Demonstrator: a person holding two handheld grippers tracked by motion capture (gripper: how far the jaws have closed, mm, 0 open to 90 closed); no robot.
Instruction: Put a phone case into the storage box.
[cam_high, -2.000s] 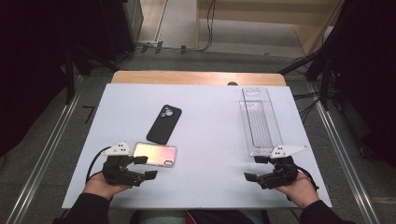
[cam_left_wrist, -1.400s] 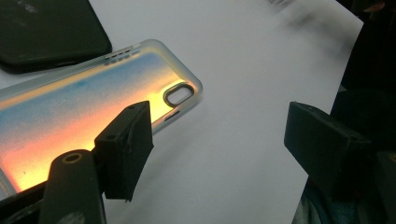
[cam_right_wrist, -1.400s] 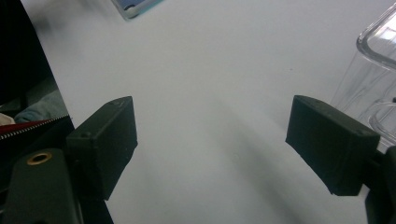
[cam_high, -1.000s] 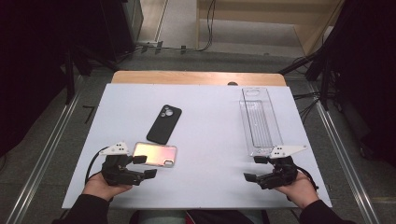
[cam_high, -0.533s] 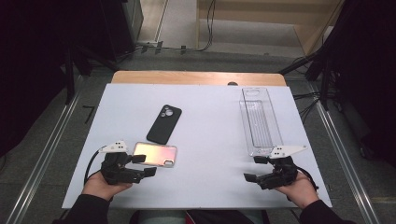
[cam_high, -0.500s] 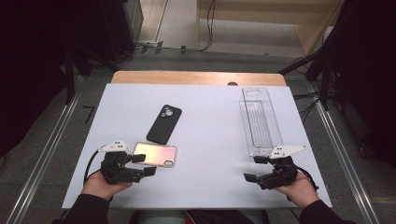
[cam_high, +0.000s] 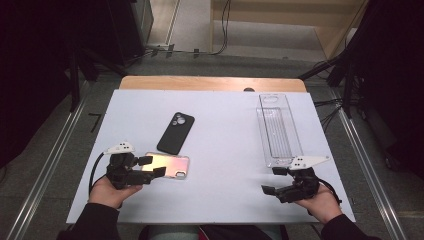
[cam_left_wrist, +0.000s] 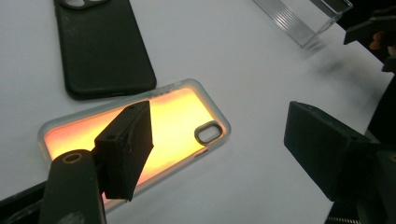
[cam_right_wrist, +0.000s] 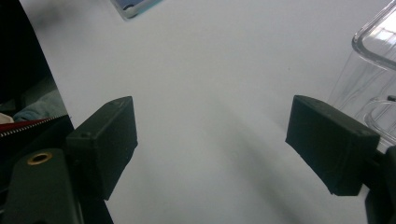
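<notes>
Over the near end of the iridescent clear-rimmed phone case (cam_high: 166, 165) hangs the left gripper (cam_high: 150, 166), jaws wide (nothing held); right gripper (cam_high: 274, 180) gapes beside the clear plastic tray (cam_high: 278, 131).

The phone case (cam_high: 167, 166) looks like glossy, iridescent plastic with a frosted rim (glowing orange up close); beyond it, a matt black case (cam_high: 176, 132). The tray (cam_high: 278, 131) is clear, ribbed plastic on a smooth white table (cam_high: 225, 150).

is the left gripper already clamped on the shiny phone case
No, the left gripper is open, its fingers spread wide above the iridescent phone case lying flat on the table.
</notes>
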